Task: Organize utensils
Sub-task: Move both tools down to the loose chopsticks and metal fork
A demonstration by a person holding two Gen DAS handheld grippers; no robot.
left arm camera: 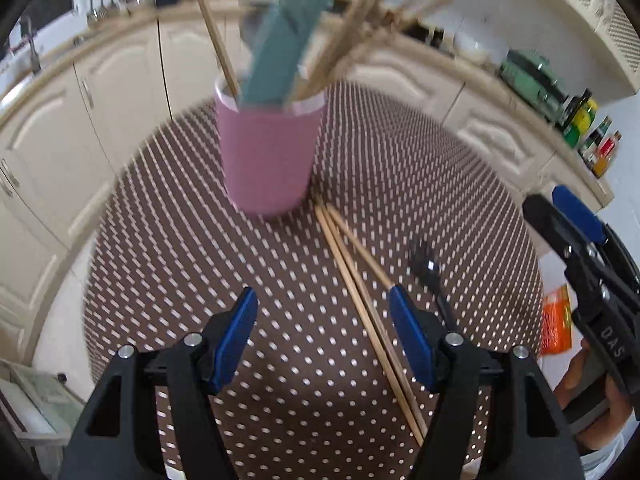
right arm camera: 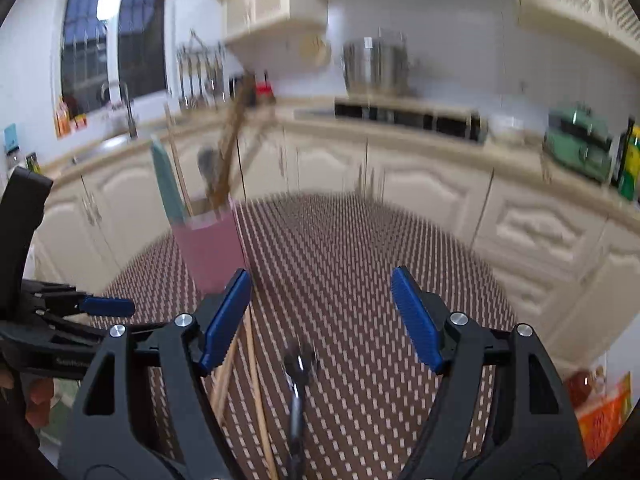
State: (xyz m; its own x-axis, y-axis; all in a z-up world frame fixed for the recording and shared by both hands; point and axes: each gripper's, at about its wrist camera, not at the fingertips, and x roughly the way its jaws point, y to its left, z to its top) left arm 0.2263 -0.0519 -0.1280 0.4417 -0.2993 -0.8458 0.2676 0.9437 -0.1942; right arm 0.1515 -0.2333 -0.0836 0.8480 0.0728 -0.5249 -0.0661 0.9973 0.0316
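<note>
Standing near the far side of a round table [left arm camera: 200,280] covered in a brown cloth with pale dots: a pink cup [left arm camera: 269,152], already holding a teal flat utensil [left arm camera: 288,40], several wooden sticks [left arm camera: 360,28] fanning out above the rim, and something grey behind them, too blurred to name. Lying loose on the cloth just right of the cup's base: wooden chopsticks [left arm camera: 360,300], bunched together, far ends nearly touching the cup and running toward the camera. Resting just right of those, apart from them: a black fork [left arm camera: 430,276], tines pointing toward the cup. Hovering over the cloth, released, with jaws spread and nothing between the blue pads: left gripper [left arm camera: 324,312], with the chopsticks passing under its right-hand finger. Hanging likewise unclenched and empty: right gripper [right arm camera: 322,300], jaws wide, with the fork [right arm camera: 298,376] lying on the cloth below the gap and the chopsticks [right arm camera: 252,360] showing beside its left-hand finger. Showing at the far right edge of the left view: the right gripper [left arm camera: 576,220] and the hand [left arm camera: 580,384] gripping its handle. Blurring heavily in the right view: the cup [right arm camera: 210,248] and the cream kitchen cabinets [right arm camera: 400,184] behind the table.
</note>
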